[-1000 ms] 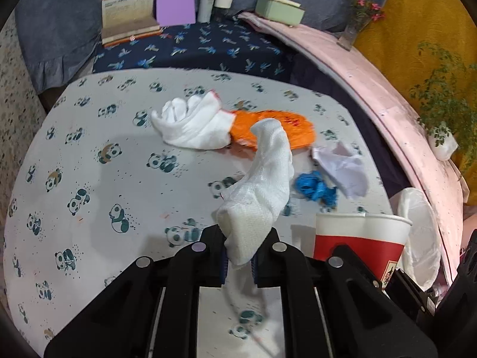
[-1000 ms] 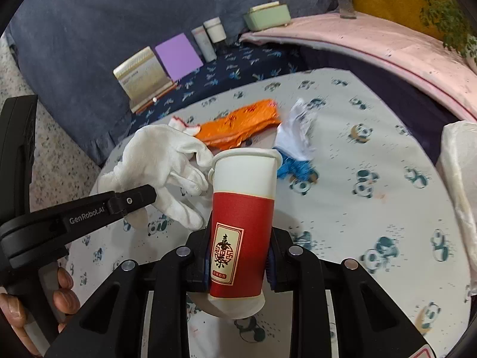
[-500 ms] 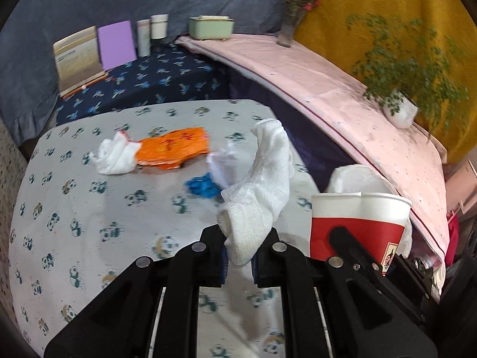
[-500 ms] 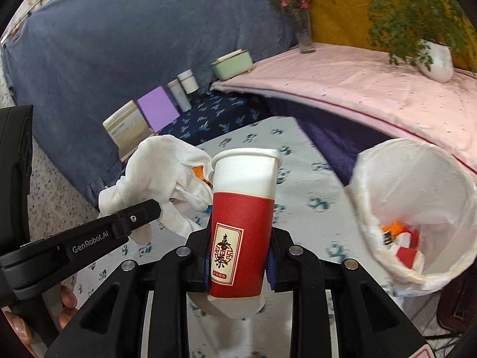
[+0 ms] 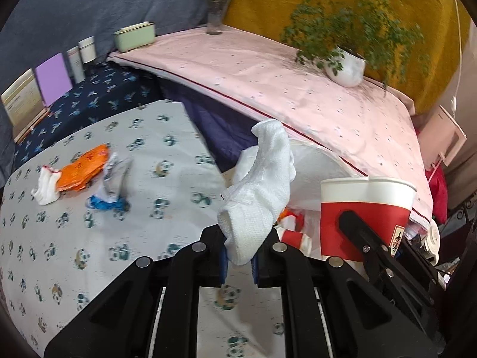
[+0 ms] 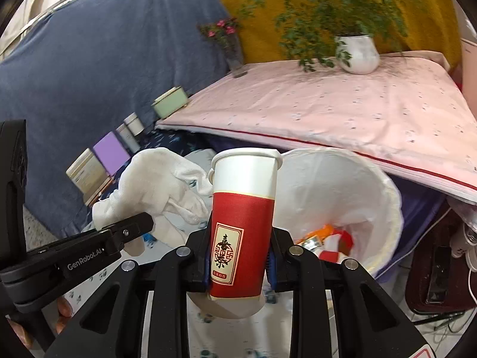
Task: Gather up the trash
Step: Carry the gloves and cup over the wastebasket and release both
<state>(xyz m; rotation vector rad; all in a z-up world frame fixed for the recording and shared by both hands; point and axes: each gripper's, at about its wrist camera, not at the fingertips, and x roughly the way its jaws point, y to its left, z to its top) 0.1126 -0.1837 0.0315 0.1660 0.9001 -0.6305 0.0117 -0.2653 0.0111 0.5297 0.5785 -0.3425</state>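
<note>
where pandas dot tablecloth (image 5: pixel 89 238), pink bedspread (image 5: pixel 298 89) beyond

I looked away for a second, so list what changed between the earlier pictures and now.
Both grippers swung away from the litter on the panda cloth toward the white-lined bin, which now fills the right wrist view. Unchanged: the left gripper stays shut on the white glove, the right gripper on the red paper cup; the orange wrapper still lies on the cloth.
</note>
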